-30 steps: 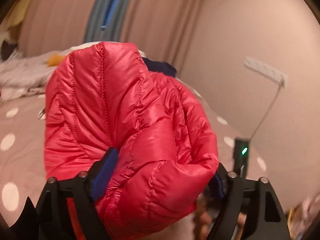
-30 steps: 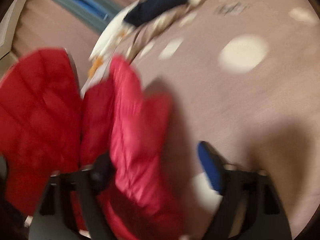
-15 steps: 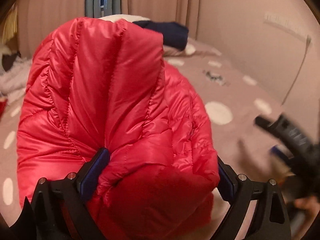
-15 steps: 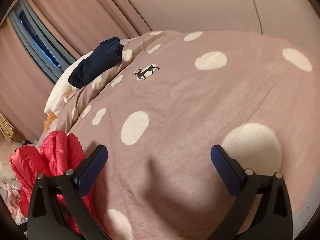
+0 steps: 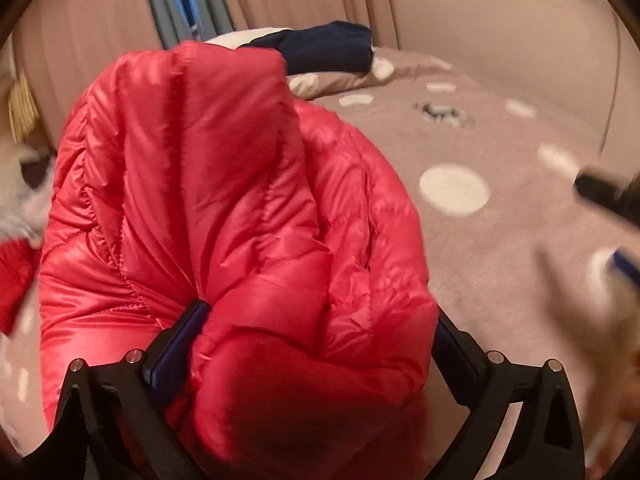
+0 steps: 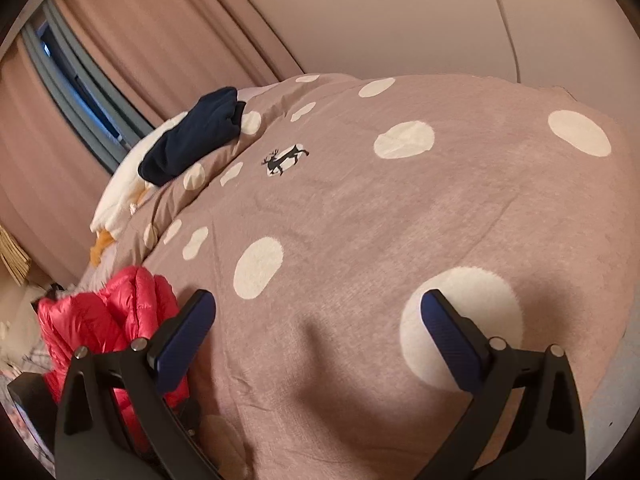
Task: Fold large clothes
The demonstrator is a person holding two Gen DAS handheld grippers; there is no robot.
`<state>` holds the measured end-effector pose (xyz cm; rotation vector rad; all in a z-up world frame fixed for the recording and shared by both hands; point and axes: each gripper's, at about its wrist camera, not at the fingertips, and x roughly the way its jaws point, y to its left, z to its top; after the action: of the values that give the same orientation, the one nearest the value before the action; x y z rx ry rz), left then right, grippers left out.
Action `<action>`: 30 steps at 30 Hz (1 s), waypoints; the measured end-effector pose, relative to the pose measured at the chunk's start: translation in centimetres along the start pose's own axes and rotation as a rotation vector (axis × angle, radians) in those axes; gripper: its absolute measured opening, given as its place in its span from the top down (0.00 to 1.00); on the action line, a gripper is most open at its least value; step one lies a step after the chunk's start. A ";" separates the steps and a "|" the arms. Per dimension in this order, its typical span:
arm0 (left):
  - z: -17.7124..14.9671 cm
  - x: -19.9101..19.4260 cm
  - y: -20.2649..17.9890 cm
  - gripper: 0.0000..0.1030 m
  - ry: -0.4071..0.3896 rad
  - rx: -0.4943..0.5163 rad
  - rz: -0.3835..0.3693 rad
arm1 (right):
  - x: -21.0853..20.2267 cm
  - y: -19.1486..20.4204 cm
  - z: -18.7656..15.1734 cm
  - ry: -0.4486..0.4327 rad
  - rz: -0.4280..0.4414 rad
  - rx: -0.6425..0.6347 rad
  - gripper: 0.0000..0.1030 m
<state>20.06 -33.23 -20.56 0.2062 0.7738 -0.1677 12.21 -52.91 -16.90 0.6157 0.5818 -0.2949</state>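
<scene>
Left wrist view: red puffer jacket (image 5: 240, 240) bunched between the left claw's (image 5: 316, 344) opening jaws, above the dotted bedspread (image 5: 500, 260).
Right wrist view: right claw (image 6: 318, 320) spread wide, empty, over the bedspread; jacket at lower left, navy garment (image 6: 192, 140) far off.

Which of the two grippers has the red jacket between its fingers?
The left gripper: the red jacket bulges between its opening jaws. The right gripper stands open over bare blanket.

Spotted blanket (image 6: 400, 220), navy garment (image 6: 192, 140), pink curtains (image 6: 160, 40), perhaps window (image 6: 80, 84).
</scene>
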 end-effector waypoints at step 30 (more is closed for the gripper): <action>-4.4 -0.6 31.0 0.15 -0.097 -0.800 -0.042 | -1.5 8.4 -2.0 0.002 0.069 -0.211 0.01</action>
<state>23.64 -2.13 -19.36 -0.5727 0.6969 0.0995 13.77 -44.95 -13.53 0.4315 0.5839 -0.1651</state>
